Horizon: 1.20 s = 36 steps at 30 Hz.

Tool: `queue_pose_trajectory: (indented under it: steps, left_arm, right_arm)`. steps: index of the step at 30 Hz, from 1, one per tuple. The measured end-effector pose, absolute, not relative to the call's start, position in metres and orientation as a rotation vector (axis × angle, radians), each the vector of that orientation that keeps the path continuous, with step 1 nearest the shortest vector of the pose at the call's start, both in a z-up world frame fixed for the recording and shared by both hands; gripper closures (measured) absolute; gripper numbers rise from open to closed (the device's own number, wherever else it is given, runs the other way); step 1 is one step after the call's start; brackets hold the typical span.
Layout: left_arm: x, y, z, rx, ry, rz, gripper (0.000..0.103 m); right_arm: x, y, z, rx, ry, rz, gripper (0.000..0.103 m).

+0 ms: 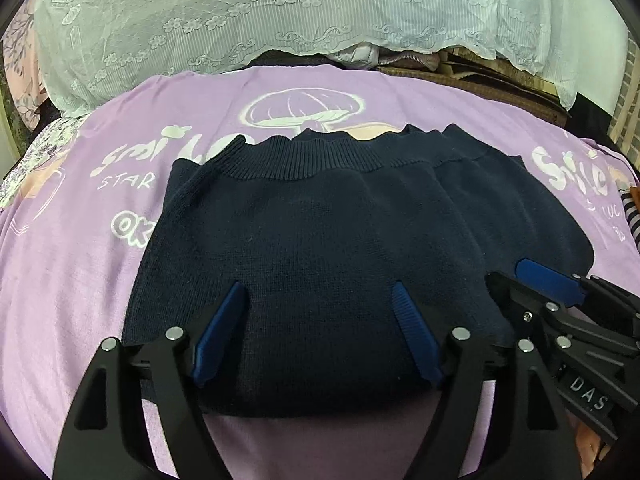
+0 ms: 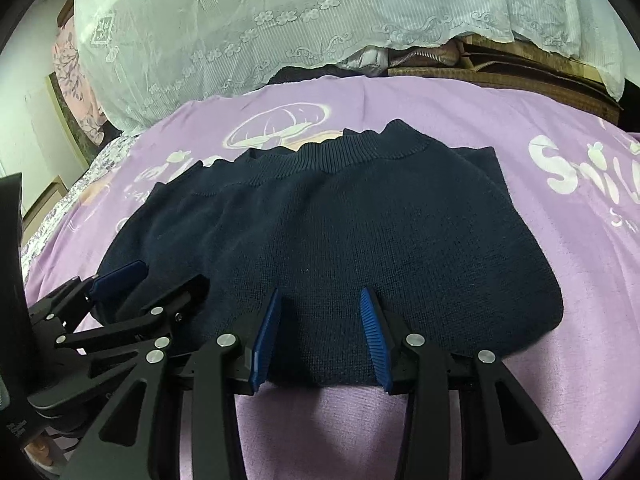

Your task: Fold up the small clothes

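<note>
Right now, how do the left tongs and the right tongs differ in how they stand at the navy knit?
The left tongs are spread wider; the right tongs have a narrower gap. The left tongs stand at the left part of the knit's near edge, the right tongs at its right part. Both are open, point toward the ribbed band, and have blue pads over the cloth without pinching it.

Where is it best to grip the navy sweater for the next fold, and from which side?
Probably the near edge of the sweater, coming low from the near side. That edge lies flat and free on the purple sheet, and the ribbed band is at the far side. The left gripper and right gripper are open over it.
</note>
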State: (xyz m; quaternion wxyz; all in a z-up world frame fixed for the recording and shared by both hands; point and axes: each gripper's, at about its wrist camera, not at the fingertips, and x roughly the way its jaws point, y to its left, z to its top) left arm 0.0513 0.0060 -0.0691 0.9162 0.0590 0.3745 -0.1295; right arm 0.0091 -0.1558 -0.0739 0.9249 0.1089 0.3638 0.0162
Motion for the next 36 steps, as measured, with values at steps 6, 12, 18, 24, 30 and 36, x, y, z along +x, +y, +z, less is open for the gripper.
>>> queue_pose_trajectory:
  steps: [6, 12, 18, 24, 30, 36]
  left_arm:
    - [0.029, 0.035, -0.054, 0.014, 0.733, -0.255, 0.029]
    - [0.026, 0.065, -0.059, -0.086, 0.785, -0.212, 0.029]
    - [0.029, 0.047, -0.072, 0.041, 0.819, -0.155, 0.022]
    - [0.024, 0.051, -0.065, 0.033, 0.794, -0.158, 0.021]
    - [0.04, 0.063, -0.036, -0.023, 0.724, -0.151, 0.021]
    - [0.096, 0.091, -0.042, -0.124, 0.814, -0.073, 0.021]
  right_arm:
    - [-0.011, -0.163, -0.069, 0.269, 0.696, 0.039, 0.061]
    - [-0.025, -0.147, -0.062, 0.204, 0.66, 0.065, 0.061]
    - [-0.013, -0.14, -0.072, 0.183, 0.746, 0.082, 0.059]
    - [-0.015, -0.144, -0.073, 0.189, 0.743, 0.079, 0.059]
    - [-0.005, -0.137, -0.057, 0.155, 0.704, 0.075, 0.059]
    - [0.028, -0.131, -0.051, 0.144, 0.702, 0.06, 0.076]
